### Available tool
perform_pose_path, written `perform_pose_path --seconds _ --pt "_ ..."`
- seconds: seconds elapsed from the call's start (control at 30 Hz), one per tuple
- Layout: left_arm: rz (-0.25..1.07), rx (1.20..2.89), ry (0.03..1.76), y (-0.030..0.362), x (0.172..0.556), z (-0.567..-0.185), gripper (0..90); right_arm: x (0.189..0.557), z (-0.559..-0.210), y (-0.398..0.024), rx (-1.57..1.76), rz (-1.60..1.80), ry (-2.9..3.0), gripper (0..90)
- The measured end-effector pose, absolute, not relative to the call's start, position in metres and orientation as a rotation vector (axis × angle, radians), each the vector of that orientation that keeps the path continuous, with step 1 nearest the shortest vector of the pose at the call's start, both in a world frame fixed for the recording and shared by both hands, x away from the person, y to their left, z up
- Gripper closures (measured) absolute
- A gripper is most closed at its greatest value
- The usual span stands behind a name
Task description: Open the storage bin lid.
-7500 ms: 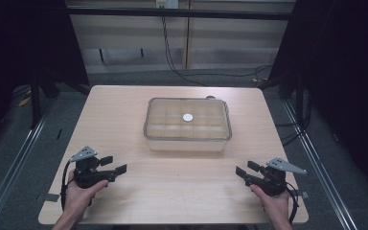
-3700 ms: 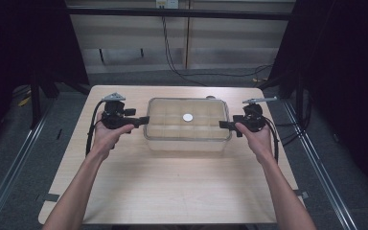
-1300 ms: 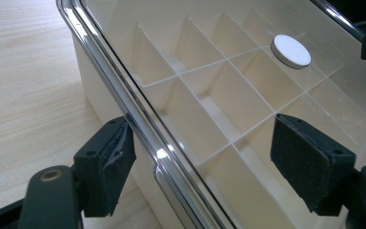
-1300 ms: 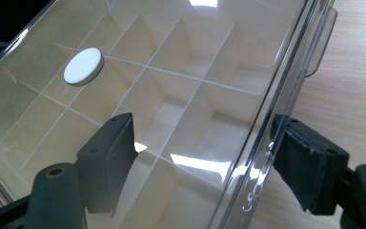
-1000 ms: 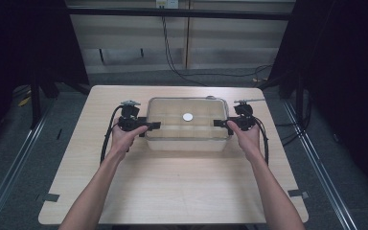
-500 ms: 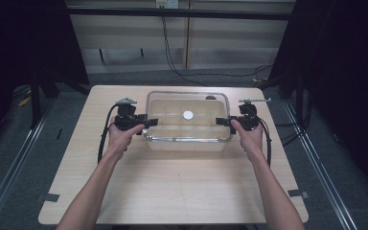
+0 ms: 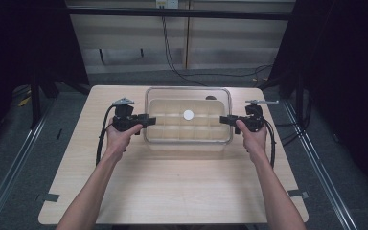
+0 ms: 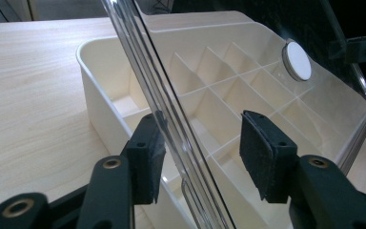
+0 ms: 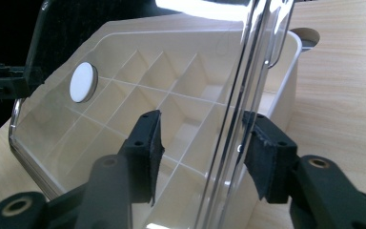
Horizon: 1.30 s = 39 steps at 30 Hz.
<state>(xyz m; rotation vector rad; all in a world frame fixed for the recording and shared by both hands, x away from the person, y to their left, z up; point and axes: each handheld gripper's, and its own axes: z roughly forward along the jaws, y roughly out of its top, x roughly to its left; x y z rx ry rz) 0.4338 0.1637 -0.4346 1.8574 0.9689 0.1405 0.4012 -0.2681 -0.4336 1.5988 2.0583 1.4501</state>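
Two grippers flank the clear lid (image 7: 188, 115) raised over the cream divided organizer box (image 8: 124, 95) on the wooden table (image 7: 172, 187). The lid's edge stands between the closing left gripper (image 8: 198, 150) jaws (touching one pad, the other apart) and likewise between the right gripper (image 9: 202, 143) jaws.

Clear, colourless lid (image 7: 188, 103) bearing a white round disc (image 7: 188, 114), cream-white divided box (image 8: 138, 90) beneath, pale light-wood-grain table (image 7: 182, 187), black gripper jaws on the left gripper (image 7: 146, 120) and right gripper (image 7: 223, 119), dark grey floor around
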Motion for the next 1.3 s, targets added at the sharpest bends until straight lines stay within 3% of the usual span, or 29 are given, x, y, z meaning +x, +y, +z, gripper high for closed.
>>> perform_pose_path --seconds 0.13,0.77,1.3 --pt "0.142 1.85 0.961 0.166 0.431 -0.432 54.3 0.397 -0.431 -0.269 1.593 1.461 2.046 57.4" --pt "0.173 1.842 0.932 0.172 0.414 -0.423 62.9 0.375 -0.424 -0.272 1.569 1.508 2.022 66.7" --pt "0.168 1.834 0.917 0.176 0.399 -0.427 68.3 0.357 -0.426 -0.27 1.542 1.525 1.981 67.8"
